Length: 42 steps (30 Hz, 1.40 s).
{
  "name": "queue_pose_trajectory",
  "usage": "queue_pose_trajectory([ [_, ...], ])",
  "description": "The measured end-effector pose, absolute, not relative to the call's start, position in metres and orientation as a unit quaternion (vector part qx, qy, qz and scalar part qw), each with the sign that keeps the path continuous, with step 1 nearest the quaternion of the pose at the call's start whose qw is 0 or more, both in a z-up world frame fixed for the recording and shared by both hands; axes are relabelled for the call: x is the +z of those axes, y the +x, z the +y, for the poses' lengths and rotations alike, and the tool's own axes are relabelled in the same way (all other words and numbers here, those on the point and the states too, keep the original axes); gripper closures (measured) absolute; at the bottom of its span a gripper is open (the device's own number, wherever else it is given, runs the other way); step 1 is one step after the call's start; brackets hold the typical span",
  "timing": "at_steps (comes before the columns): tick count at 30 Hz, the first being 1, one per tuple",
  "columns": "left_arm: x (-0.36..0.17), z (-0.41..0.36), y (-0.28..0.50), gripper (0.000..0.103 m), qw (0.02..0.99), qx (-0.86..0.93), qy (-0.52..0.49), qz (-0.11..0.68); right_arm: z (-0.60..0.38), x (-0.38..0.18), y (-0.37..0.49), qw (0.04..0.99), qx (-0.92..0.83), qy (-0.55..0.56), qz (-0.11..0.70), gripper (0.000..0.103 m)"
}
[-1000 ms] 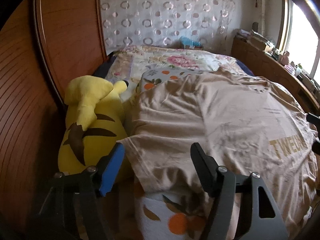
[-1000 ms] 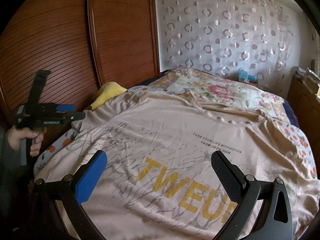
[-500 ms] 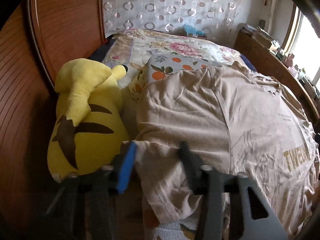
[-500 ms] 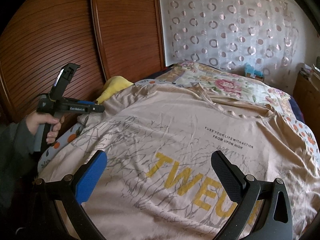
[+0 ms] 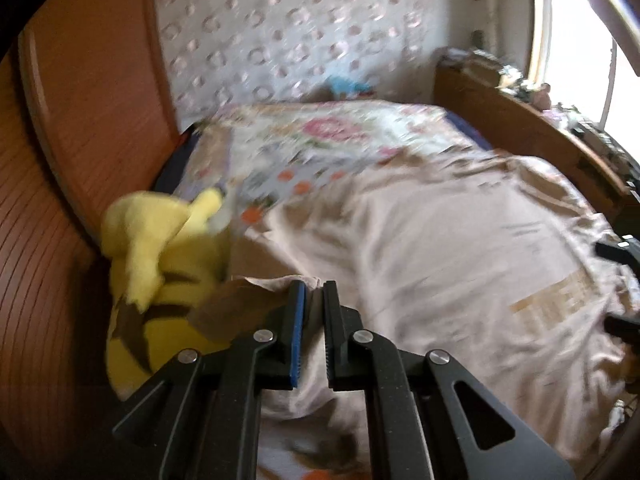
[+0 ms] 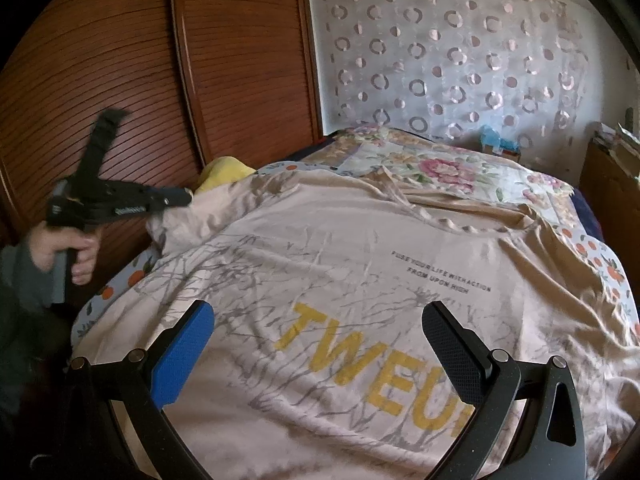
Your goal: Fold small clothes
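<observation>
Closing on the limp shirt's sleeve edge, the left gripper pinches fabric while the right gripper gapes empty.

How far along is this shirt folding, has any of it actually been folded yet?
Barely begun. Done: the beige T-shirt lies spread flat, print up, on the bed. In hand: the left gripper is closing on the sleeve edge beside the yellow plush toy. Left: every fold; the right gripper hangs open above the shirt, holding nothing.
</observation>
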<state>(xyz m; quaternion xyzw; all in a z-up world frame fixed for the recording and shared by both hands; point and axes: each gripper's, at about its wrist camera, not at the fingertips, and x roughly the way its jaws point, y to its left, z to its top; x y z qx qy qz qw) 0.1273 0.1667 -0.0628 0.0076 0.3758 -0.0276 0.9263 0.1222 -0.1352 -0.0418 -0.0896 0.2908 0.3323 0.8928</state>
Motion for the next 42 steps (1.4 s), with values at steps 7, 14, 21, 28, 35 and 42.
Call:
queue_pose_trajectory([
  [7,-0.033,0.110,0.125,0.093,0.931,-0.110,0.018,0.347,-0.143,-0.042,0.124,0.900,0.317,-0.081,0.289,0.000],
  [14,-0.020,0.107,0.103,0.056,0.939,-0.118,-0.002,0.323,-0.141,-0.044,0.124,0.903,0.304,-0.085,0.292,0.000],
  [21,-0.026,0.133,0.075,0.027,0.946,-0.076,-0.014,0.314,-0.120,-0.039,0.123,0.894,0.329,-0.101,0.286,0.006],
  [28,-0.043,0.160,0.045,0.024,0.949,-0.028,-0.028,0.312,-0.064,-0.045,0.132,0.860,0.395,-0.128,0.298,0.037],
  [35,-0.059,0.177,0.030,0.024,0.947,-0.012,-0.046,0.317,0.009,-0.063,0.138,0.812,0.459,-0.173,0.316,0.058],
  [42,-0.070,0.181,0.026,0.024,0.945,-0.012,-0.055,0.323,0.071,-0.091,0.159,0.794,0.450,-0.235,0.335,0.074],
])
